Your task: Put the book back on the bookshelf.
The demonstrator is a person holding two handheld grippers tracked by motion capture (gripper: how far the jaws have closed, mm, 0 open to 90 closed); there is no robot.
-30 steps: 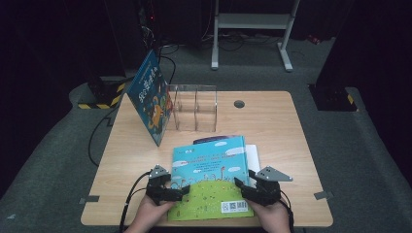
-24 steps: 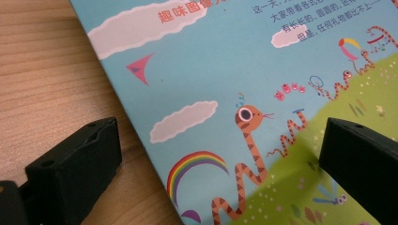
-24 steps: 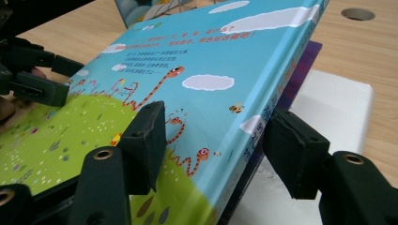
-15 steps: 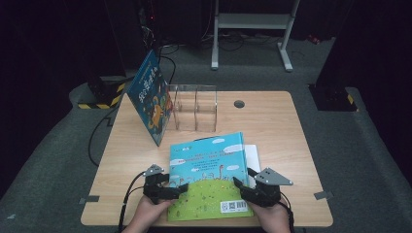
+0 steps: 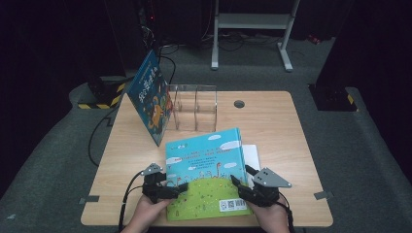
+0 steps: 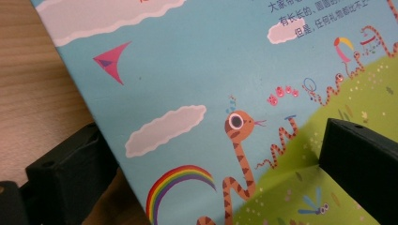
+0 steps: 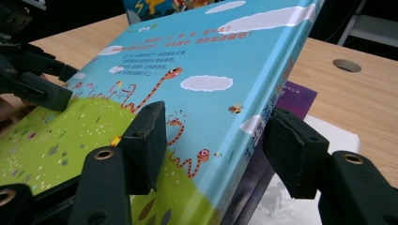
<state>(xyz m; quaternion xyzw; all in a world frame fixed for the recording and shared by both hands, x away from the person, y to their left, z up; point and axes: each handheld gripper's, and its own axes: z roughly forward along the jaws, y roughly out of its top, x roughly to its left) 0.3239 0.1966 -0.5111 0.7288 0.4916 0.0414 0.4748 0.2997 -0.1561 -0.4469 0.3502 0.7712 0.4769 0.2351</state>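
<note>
Trouble could come if either grip slips: the left gripper (image 5: 182,187) and right gripper (image 5: 239,183) each pinch an edge of the blue-and-green hardcover picture book (image 5: 206,170), tilted up over another book, near the table's (image 5: 272,121) front.

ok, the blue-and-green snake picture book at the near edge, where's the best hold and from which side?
Take the blue-and-green hardcover picture book by its two side edges near the bottom corners, one jaw over the cover and one under. It is thin, flat and wide, so come in level from each side, as the left tongs and right tongs sit now.
</note>
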